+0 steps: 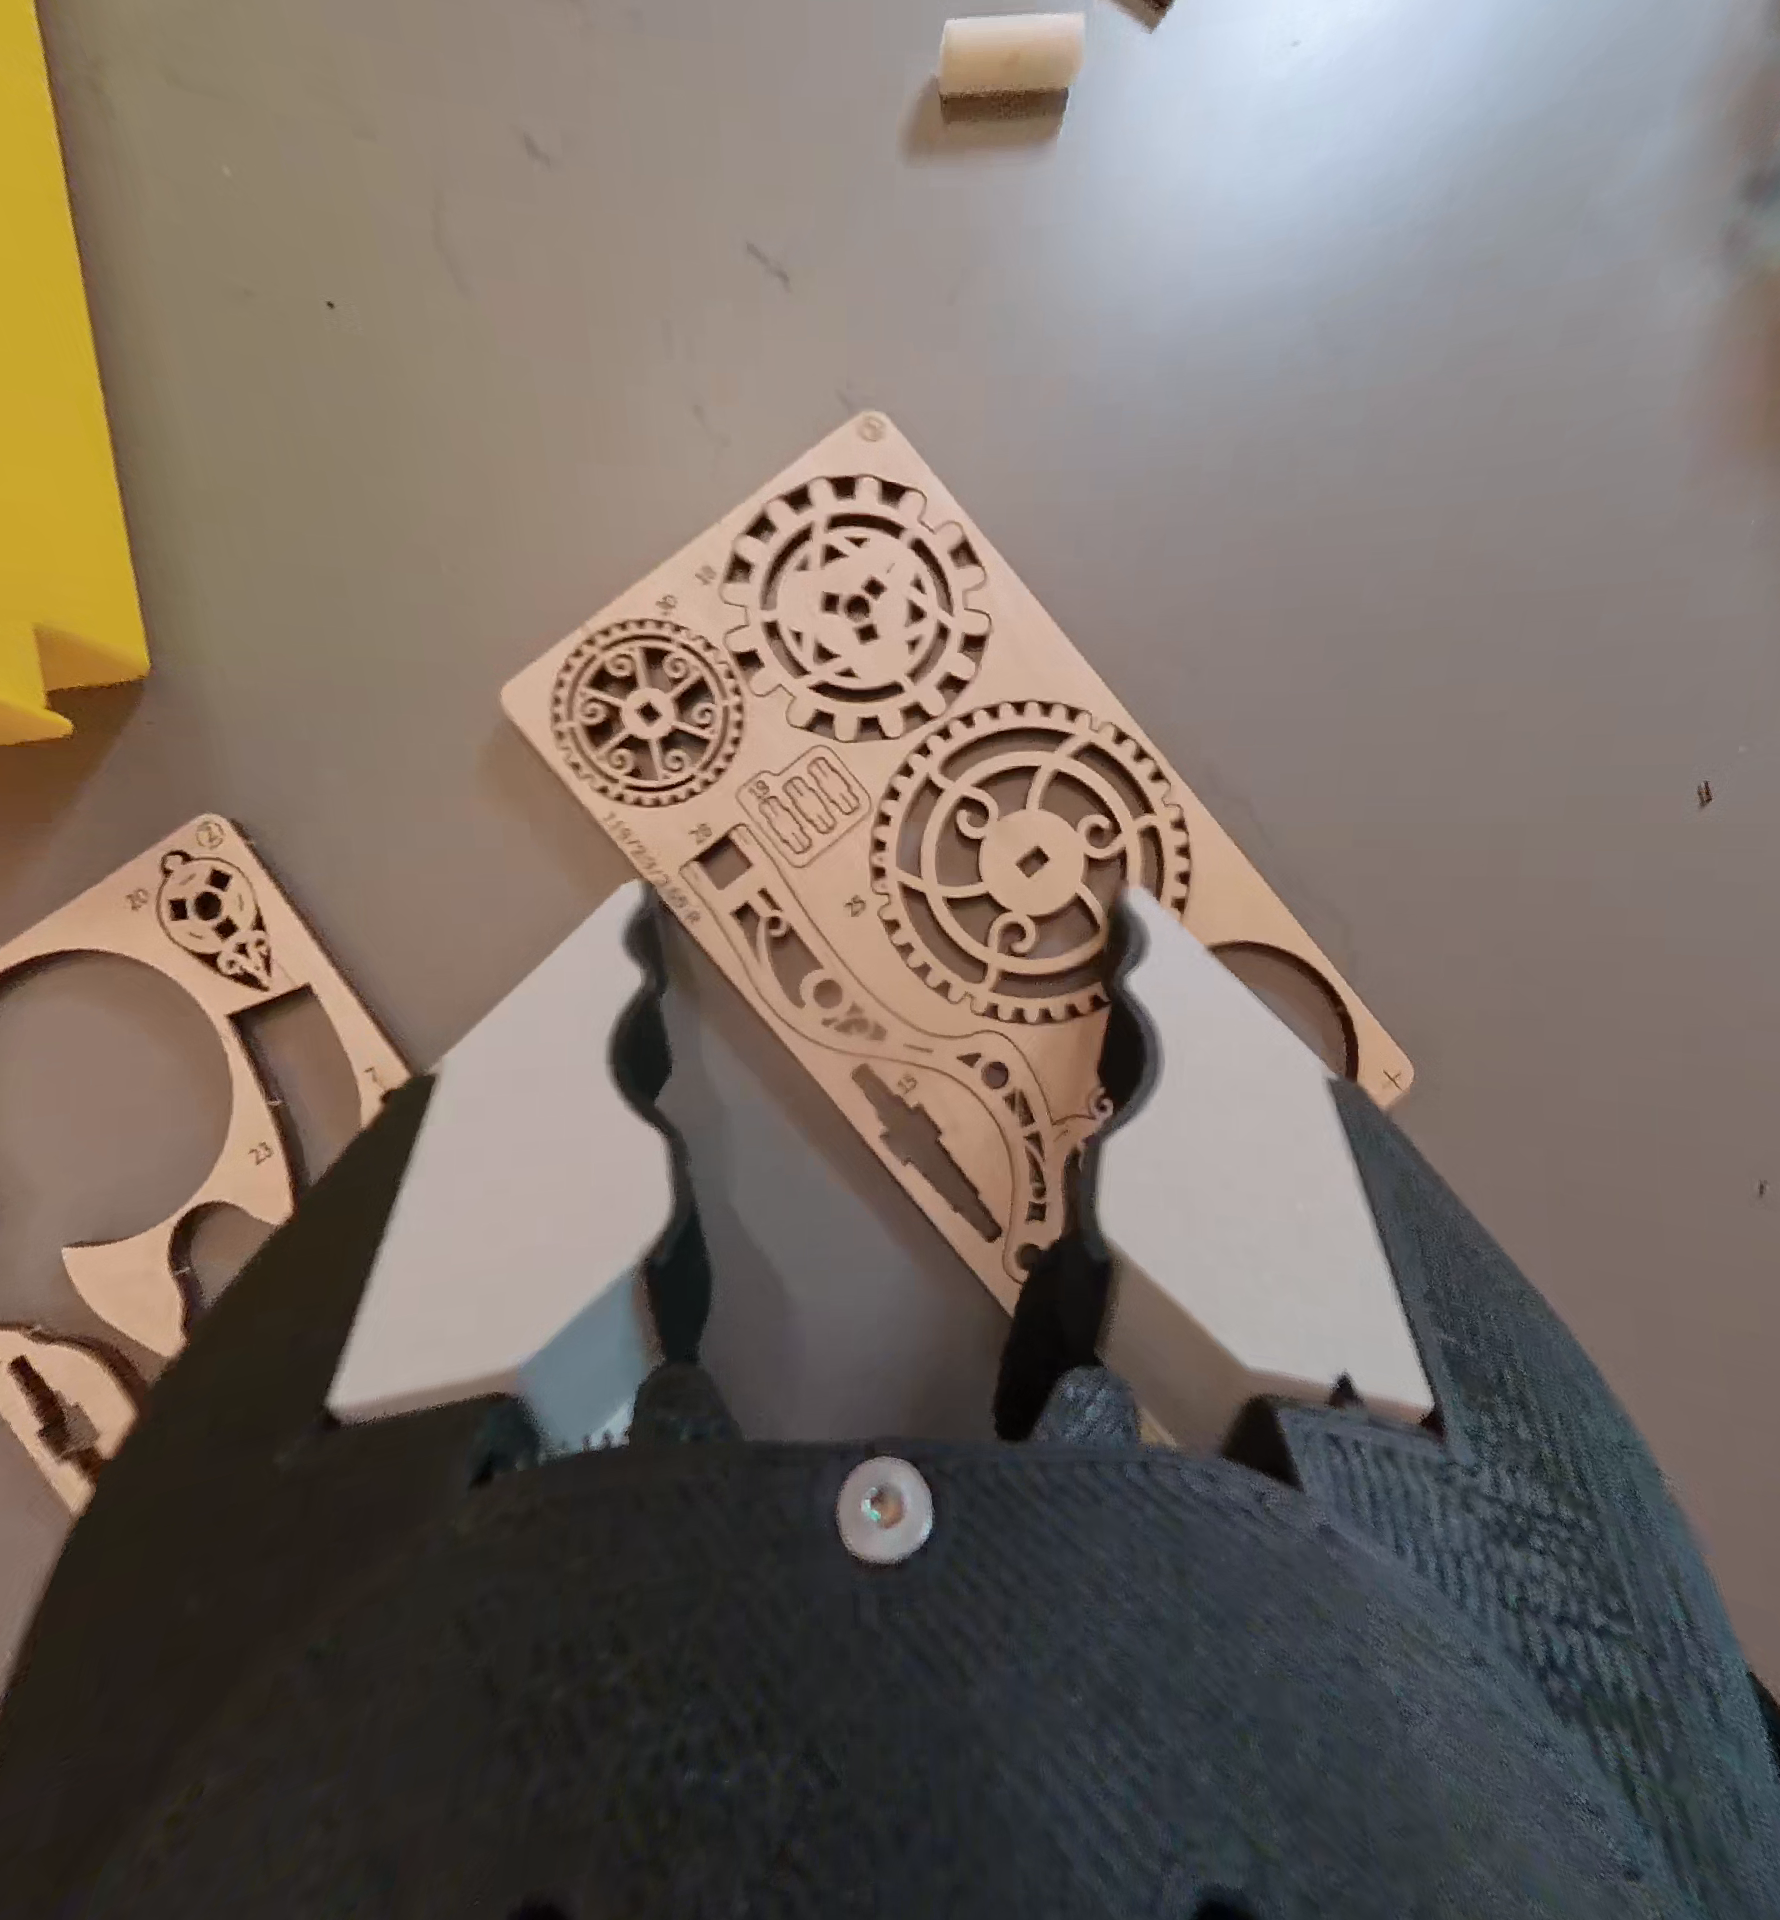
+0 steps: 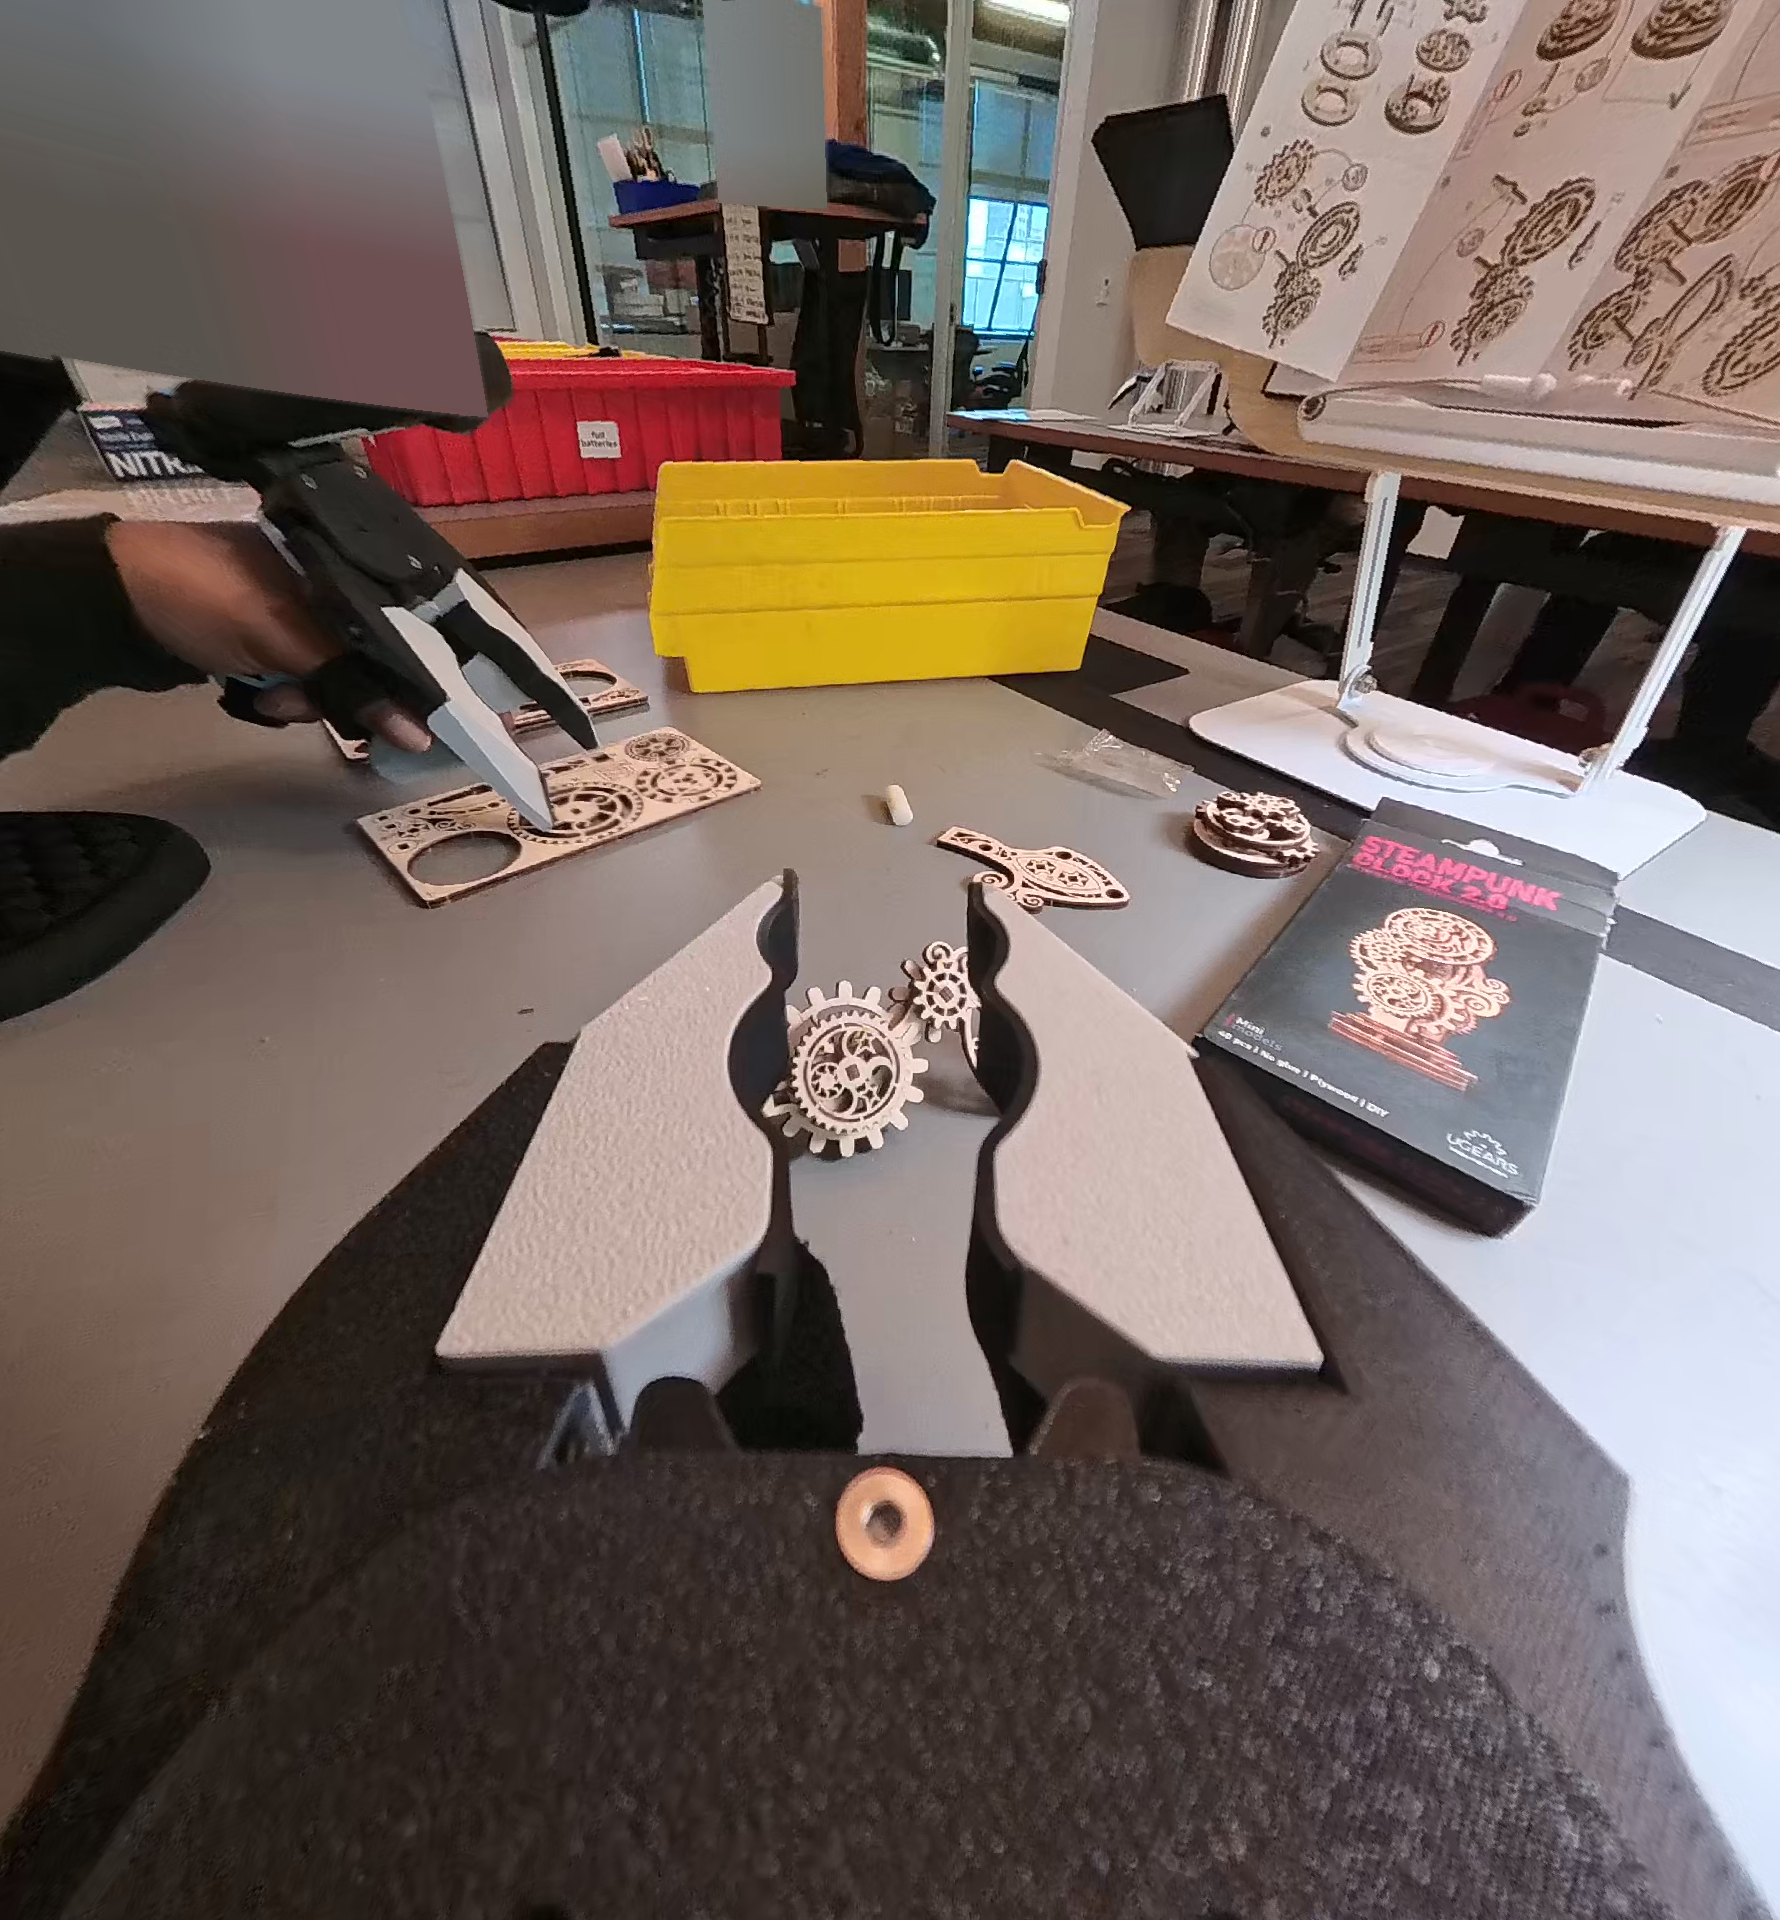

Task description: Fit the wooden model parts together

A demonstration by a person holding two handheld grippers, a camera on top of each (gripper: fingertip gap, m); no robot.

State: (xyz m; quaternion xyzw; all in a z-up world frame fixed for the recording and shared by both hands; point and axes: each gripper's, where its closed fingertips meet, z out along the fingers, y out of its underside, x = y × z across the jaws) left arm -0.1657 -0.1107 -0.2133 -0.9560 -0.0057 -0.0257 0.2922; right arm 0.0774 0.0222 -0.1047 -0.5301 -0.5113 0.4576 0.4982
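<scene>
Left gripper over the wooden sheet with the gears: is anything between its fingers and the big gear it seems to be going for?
Nothing visible. The left gripper is open above the wooden sheet, and one fingertip already reaches the large gear, still seated in the sheet. Only bare grey table surrounds it.

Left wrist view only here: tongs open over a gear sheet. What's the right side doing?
Observer: The right tongs straddle a small upright gear assembly. I can't tell whether they're gripping it.
Operator: Any loose parts nearby?
Observer: A teardrop-shaped ornamental piece lies flat just beyond the tongs.
Operator: Anything already built?
Observer: A stacked gear subassembly sits near the far corner of the kit box.
</scene>
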